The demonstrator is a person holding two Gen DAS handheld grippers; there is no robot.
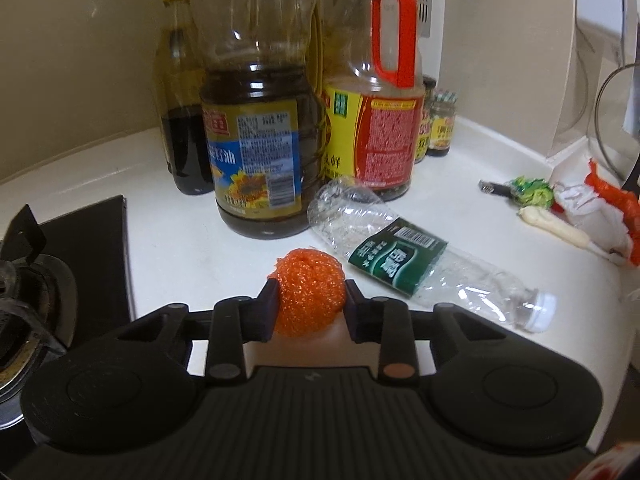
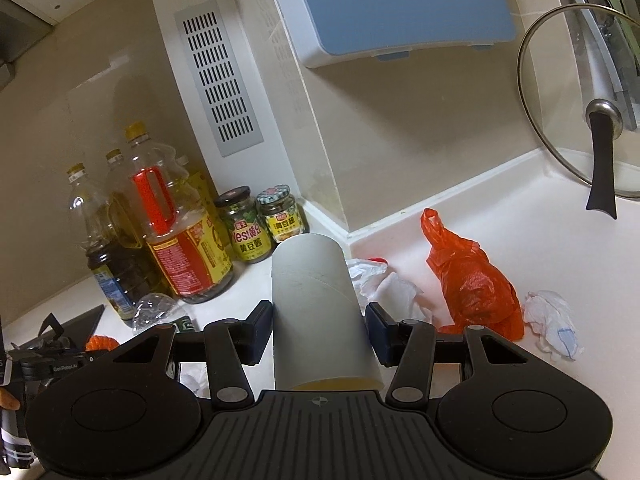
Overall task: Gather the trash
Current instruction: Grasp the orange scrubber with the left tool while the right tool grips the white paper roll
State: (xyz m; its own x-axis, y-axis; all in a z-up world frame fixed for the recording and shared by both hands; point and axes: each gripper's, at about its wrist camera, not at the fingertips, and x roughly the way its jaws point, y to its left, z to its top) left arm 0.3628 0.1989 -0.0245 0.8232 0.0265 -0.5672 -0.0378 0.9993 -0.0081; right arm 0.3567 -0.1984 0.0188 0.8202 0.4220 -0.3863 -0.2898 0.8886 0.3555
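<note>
Your left tool [image 1: 311,294] clamps the orange scrubber [image 1: 310,292]; your right tool [image 2: 319,326] grips the cardboard tube [image 2: 316,312], long axis pointing away. The oil bottle [image 1: 256,140] is half full.

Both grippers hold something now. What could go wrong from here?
The left gripper pinches the orange scrubber ball, which is soft and may slip out. The crushed plastic bottle lies just beside it and may get knocked. The right gripper holds a smooth cardboard tube that may slide out.
</note>
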